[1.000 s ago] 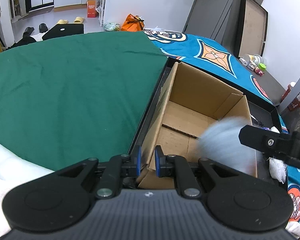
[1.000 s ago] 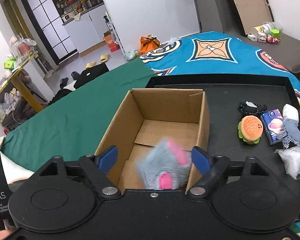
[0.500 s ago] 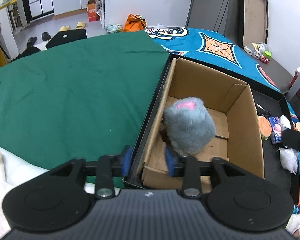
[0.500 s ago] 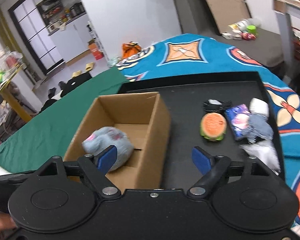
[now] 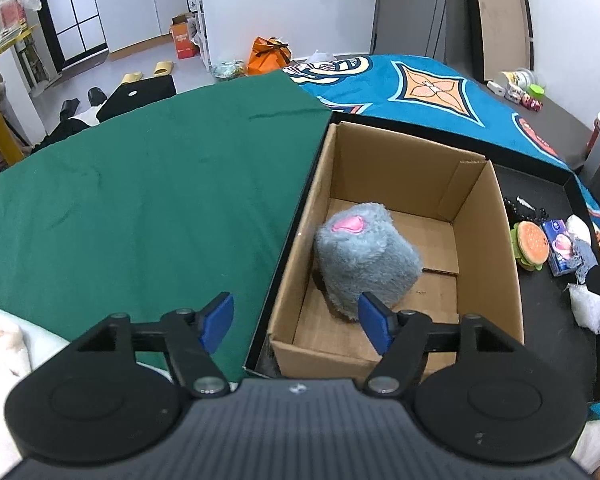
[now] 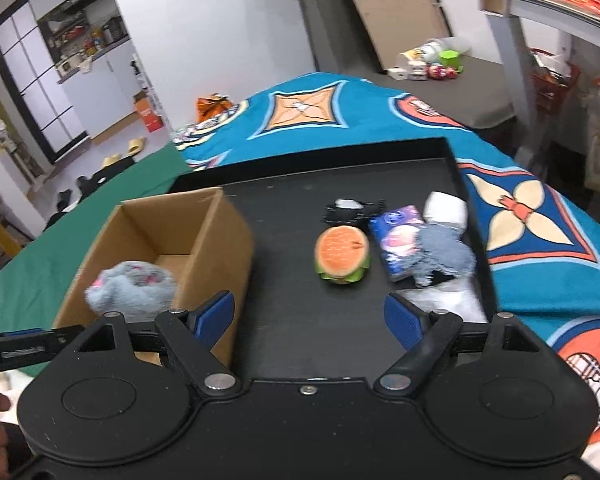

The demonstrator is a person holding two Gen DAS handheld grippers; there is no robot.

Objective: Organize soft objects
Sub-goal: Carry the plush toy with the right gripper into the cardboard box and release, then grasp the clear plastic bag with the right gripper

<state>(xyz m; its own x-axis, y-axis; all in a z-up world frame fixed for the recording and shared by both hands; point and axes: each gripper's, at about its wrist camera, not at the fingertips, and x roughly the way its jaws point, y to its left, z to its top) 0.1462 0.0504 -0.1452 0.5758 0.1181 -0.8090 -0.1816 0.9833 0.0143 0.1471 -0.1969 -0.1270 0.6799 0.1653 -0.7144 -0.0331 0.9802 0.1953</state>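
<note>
Grey plush toy (image 5: 364, 264) sits inside the cardboard box (image 5: 496, 248).

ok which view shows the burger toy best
The right wrist view. The burger toy lies whole and near the frame's centre on the black tray, beyond the open right tool, though slightly blurred. The left wrist view shows it small and distorted at the right edge, past the cardboard box.

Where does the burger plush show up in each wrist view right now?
Left wrist: burger plush at far right, on the black tray, right of the cardboard box.
Right wrist: burger plush centre frame, beyond the open tongs.
Shared landmark: the blue packet beside it.
</note>
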